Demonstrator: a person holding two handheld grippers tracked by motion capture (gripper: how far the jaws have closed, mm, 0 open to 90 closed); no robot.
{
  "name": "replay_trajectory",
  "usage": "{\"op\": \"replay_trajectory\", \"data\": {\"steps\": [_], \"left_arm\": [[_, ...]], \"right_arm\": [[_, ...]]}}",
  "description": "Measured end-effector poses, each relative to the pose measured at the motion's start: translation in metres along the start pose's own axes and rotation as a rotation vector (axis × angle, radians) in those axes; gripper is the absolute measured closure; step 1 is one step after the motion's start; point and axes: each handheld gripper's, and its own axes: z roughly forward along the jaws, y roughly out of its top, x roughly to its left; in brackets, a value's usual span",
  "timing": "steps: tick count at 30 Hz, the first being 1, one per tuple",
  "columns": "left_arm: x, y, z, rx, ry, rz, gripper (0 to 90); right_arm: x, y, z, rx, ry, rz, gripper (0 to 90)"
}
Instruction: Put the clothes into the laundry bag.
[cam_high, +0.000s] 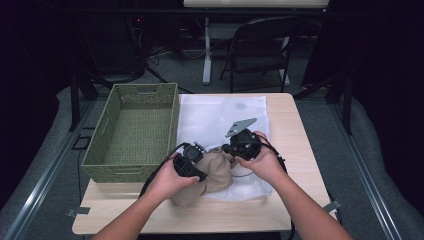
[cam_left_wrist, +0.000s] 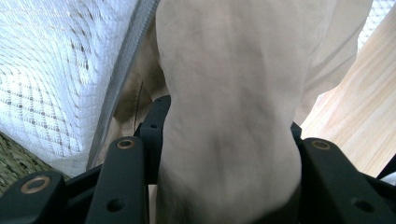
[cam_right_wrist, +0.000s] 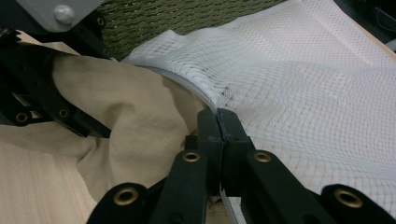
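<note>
The right claw (cam_right_wrist: 218, 122) pinched the mesh bag's (cam_right_wrist: 303, 84) rim open so the left claw (cam_left_wrist: 229, 140), clamped on the cloth (cam_left_wrist: 224, 93), could stuff it in.

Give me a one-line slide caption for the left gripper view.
Left gripper clamps a bunched beige cloth beside the white mesh bag on the wooden table.

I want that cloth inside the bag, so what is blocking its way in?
Nothing visible: the right gripper pinches the white mesh bag at its zipper edge, and the beige cloth, clamped in the left gripper, lies at that opening.
</note>
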Motion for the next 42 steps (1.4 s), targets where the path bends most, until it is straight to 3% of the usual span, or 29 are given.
{"op": "replay_trajectory", "data": {"steps": [16,26,33,39,42], "left_arm": [[0.002,0.008,-0.01,0.002,0.011,-0.018,53.5],[0.006,0.012,0.001,-0.018,0.005,-0.052,53.6],[0.006,0.013,0.009,-0.014,0.043,-0.046,53.3],[0.008,0.008,0.021,-0.033,0.035,-0.077,52.8],[0.009,0.007,0.024,-0.038,0.035,-0.071,51.8]], "right_arm": [[0.0,0.004,-0.003,-0.011,-0.001,-0.007,89.0],[0.0,0.004,-0.002,-0.012,-0.001,-0.007,89.0],[0.001,0.004,-0.002,-0.008,0.0,-0.011,89.0],[0.003,0.002,0.002,-0.006,0.007,-0.009,89.0],[0.003,0.0,0.003,0.0,0.009,-0.007,89.0]]}}
